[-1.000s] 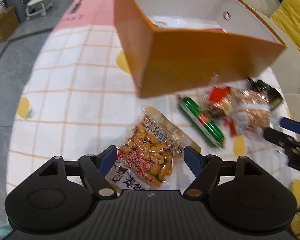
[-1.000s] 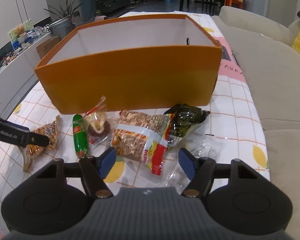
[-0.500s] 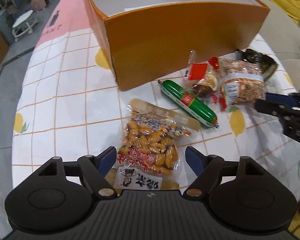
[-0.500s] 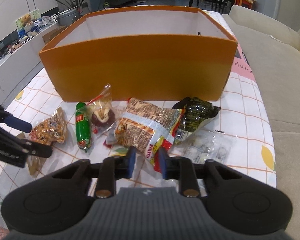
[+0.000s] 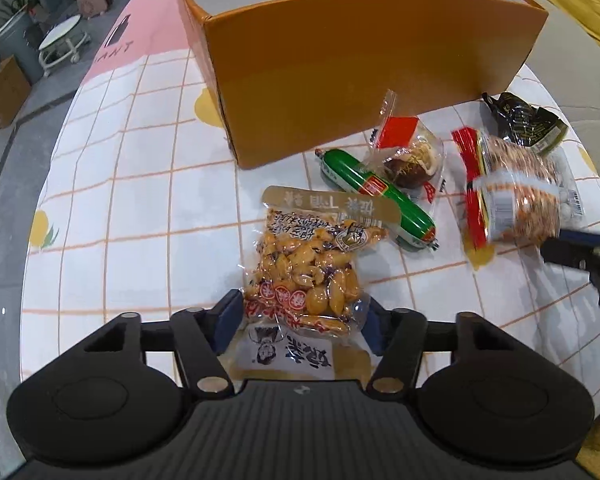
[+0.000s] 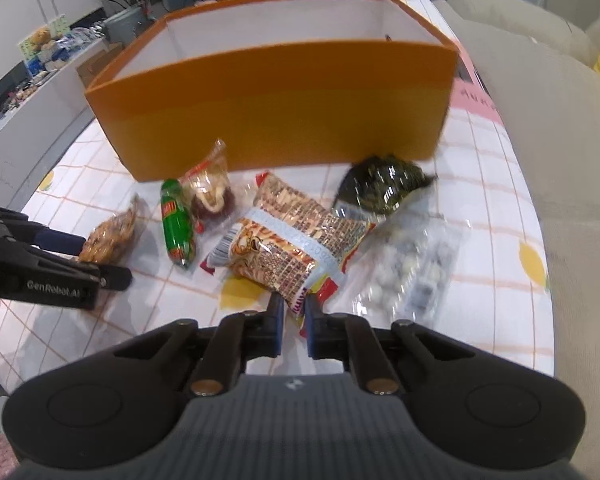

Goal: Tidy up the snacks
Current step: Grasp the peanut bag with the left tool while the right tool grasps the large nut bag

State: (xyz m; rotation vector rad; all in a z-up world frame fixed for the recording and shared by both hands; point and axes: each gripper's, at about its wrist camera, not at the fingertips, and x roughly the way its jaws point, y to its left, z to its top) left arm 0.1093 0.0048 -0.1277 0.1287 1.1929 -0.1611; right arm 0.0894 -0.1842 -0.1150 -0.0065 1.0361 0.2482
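Observation:
A clear bag of peanuts (image 5: 304, 276) lies on the checked tablecloth between the blue pads of my left gripper (image 5: 302, 316). Its jaws are closing and the pads meet the bag's two sides. My right gripper (image 6: 294, 312) is shut on the red-and-yellow end of an orange patterned snack packet (image 6: 284, 240), whose near end is raised off the cloth. The left wrist view shows that packet (image 5: 516, 200) with the right gripper's fingers (image 5: 568, 254) at its lower right. An open orange box (image 5: 360, 72) with white inner walls stands just behind the snacks.
A green sausage (image 5: 380, 196), a clear-wrapped chocolate pastry (image 5: 408, 160), a dark green packet (image 6: 384, 184) and a clear bag of white candies (image 6: 412, 264) lie in front of the box. A beige sofa (image 6: 560, 140) borders the table's right edge.
The left jaws have narrowed onto the sides of the peanut bag. The right jaws went from wide open to shut on the packet's end, and its near end has lifted.

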